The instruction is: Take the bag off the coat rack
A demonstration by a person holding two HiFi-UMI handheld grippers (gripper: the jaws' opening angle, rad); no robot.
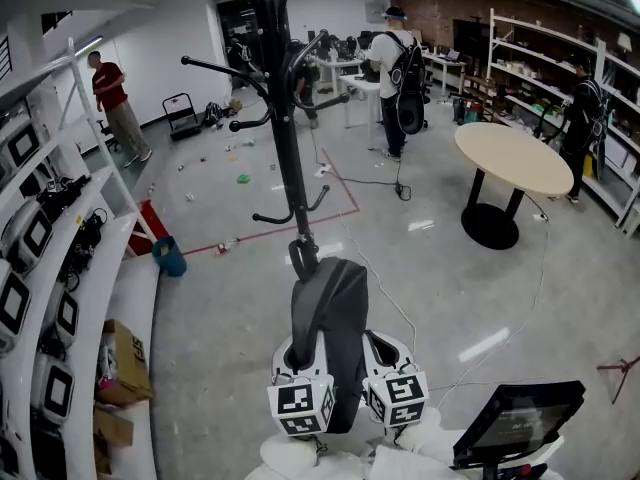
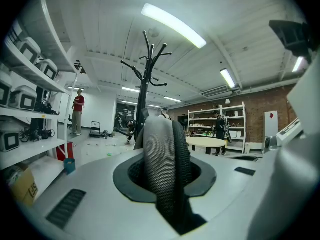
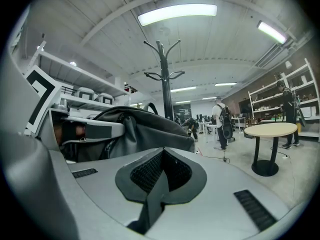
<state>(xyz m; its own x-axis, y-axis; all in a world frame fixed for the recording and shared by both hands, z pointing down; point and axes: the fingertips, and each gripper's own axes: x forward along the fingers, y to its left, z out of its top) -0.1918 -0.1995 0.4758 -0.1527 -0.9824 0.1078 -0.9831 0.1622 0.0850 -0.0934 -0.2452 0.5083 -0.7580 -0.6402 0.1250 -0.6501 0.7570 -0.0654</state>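
Left gripper (image 2: 163,173): jaws narrow, clamped on a mesh shoulder strap (image 2: 159,151). The strap stands upright between the jaws, with grey mesh on its left face and a black edge on its right. It fills the gap and rises above the jaw tips.

Bag (image 1: 335,318): grey and black, backpack type. In the head view it hangs directly between the two grippers, touching both. Its body lies just right of the left gripper and just left of the right one. Its top loop (image 1: 303,256) stands beyond the jaw tips, right against the pole of the black coat rack (image 1: 285,148) and below the lowest hooks. I cannot tell whether the loop touches the pole.

The rack itself stands straight ahead of both grippers, just past the bag. No part of the bag is on its upper hooks.

Right gripper (image 3: 159,176): jaws nearly together, pinching a thin dark strap (image 3: 149,205) that runs edge-on down through the gap. Mesh shows in the hollow just ahead of the pinch. In the right gripper view the bag's body (image 3: 145,129) bulks close on the left of the jaws, with the left gripper's marker cube (image 3: 41,96) beyond it.

Round table (image 1: 512,158): well apart from the right gripper, ahead and to its right.
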